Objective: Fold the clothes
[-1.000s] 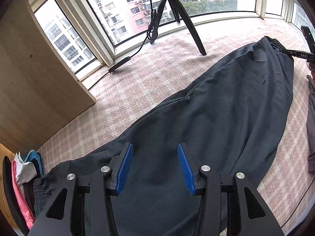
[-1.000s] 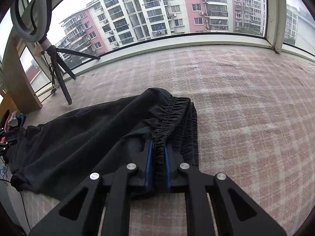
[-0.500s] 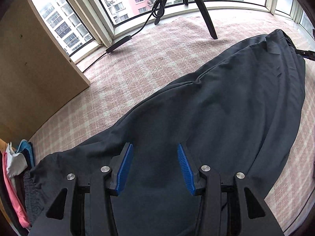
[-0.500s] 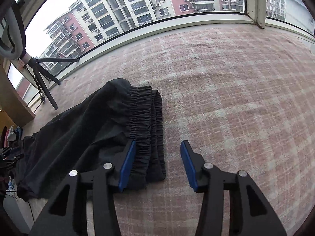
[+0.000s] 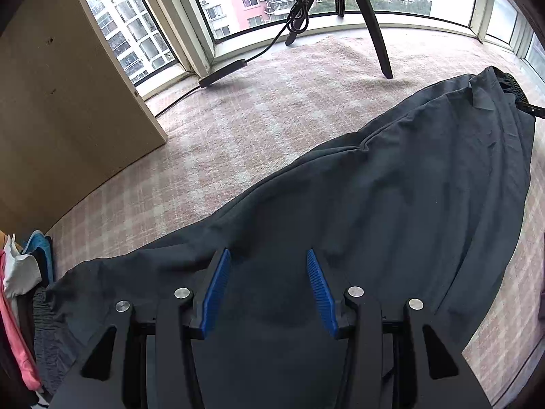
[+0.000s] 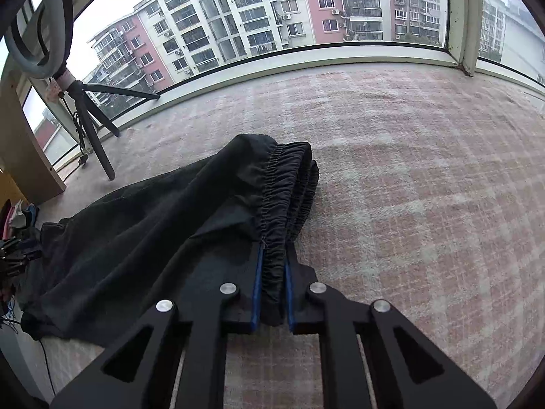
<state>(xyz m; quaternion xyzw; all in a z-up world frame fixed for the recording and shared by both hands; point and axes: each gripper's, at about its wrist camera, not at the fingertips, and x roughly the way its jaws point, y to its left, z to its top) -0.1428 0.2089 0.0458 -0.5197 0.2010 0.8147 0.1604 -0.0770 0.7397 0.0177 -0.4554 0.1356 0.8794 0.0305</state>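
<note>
Dark charcoal trousers (image 5: 374, 204) lie halved lengthwise. Right hand-held gripper (image 6: 272, 283) clamps the elastic waistband (image 6: 282, 184); left hand-held gripper (image 5: 265, 289) gapes wide at 6 o'clock. Crosswise folds remain.

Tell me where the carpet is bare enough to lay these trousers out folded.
Bare carpet runs from the waistband to the window sill. Crowded: the clothes pile by the cabinet, and around the tripod.

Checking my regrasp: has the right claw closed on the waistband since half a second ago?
Yes. The right claw, open beside the elastic waistband then, has shifted left over the plaid carpet and now pinches it.
</note>
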